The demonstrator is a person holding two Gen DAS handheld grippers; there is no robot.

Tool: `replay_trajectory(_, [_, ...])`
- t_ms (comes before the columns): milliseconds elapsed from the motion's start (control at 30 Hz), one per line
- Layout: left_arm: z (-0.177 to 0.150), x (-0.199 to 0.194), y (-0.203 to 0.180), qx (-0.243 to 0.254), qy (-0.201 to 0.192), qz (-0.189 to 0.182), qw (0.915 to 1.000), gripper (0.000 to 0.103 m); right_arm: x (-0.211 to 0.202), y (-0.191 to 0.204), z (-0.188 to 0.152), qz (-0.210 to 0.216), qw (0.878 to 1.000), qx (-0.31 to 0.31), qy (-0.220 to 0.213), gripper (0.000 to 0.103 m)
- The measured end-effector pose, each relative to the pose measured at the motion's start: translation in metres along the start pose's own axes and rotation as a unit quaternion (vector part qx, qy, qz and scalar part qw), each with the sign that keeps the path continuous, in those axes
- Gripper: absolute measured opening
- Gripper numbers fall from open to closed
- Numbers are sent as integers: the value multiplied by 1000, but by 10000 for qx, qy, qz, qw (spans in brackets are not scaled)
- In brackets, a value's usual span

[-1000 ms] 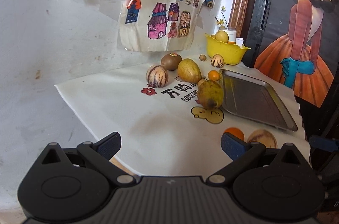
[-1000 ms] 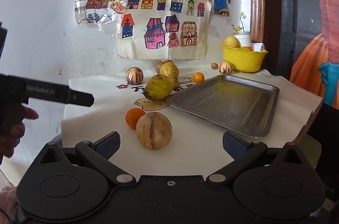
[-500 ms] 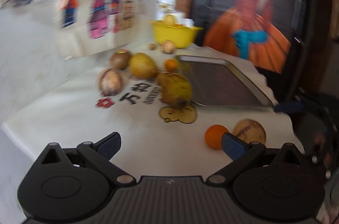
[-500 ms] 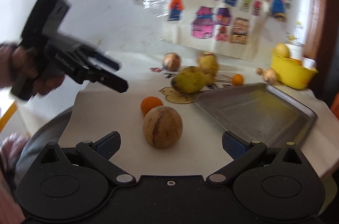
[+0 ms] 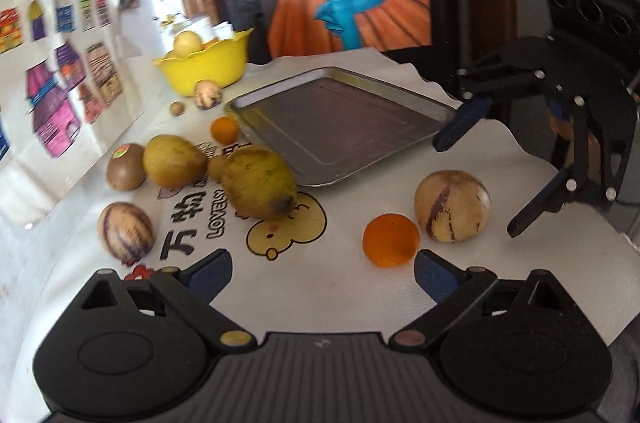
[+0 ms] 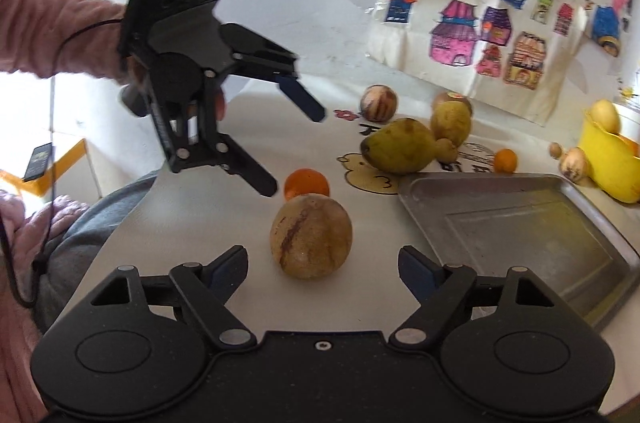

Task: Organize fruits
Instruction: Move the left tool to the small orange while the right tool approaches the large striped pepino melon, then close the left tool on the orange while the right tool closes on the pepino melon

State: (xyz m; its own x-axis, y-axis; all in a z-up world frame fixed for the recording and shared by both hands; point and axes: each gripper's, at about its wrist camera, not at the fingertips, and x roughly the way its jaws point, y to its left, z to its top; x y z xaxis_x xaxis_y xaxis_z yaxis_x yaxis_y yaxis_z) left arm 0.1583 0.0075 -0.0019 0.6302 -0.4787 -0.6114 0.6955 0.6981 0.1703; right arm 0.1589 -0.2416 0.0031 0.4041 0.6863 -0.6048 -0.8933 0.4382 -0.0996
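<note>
A tan striped melon (image 6: 311,235) lies on the white cloth just ahead of my right gripper (image 6: 322,265). Its jaws are closing with the melon's near side between the fingertips, and the pads stand clear of it. An orange (image 5: 390,241) sits beside the melon (image 5: 452,205), just ahead of my left gripper (image 5: 322,271). The left jaws are closing slightly with nothing between them. Each gripper shows in the other's view: the right gripper (image 5: 476,187) past the melon, the left gripper (image 6: 294,153) held by a hand in a pink sleeve.
A bare metal tray (image 5: 340,127) lies behind the melon, with a yellow bowl (image 5: 208,67) of fruit beyond it. A large green-yellow fruit (image 5: 258,189), a kiwi (image 5: 126,167), a striped fruit (image 5: 125,231) and a small orange (image 5: 224,130) lie left of the tray. A wall with drawings borders the table.
Both grippers have swung inward toward the melon and orange, which now lie close in front. The right jaws have narrowed. Each gripper has come into the other's view.
</note>
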Motion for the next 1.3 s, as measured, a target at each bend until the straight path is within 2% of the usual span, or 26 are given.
replay_trajectory(233, [2,7,2,266,-9,-442,9987,93,9,-2,4,261,9995,-167,92,75])
replay_trajectory(333, [4,12,4,294,-6,-584,9979,88,12,-3,4,245,9996,-157,68,71])
replay_trajectory(533, [6,17,6,355,37,-840,9958,78,13,-5,4,288,9995,-135,35,63])
replay_trajectory(800, [7,18,8,271,68,-1122,9933,58,13,-3,3,322,9994,-151,9,52])
replay_trajectory(1200, [7,18,10,124,4,-1365,9906,36,16,-4,6,392,9991,-159,33,51])
replay_trajectory(1300, [5,17,9,105,-40,-1351,9908,35,17,-4,6,394,9991,-135,25,51])
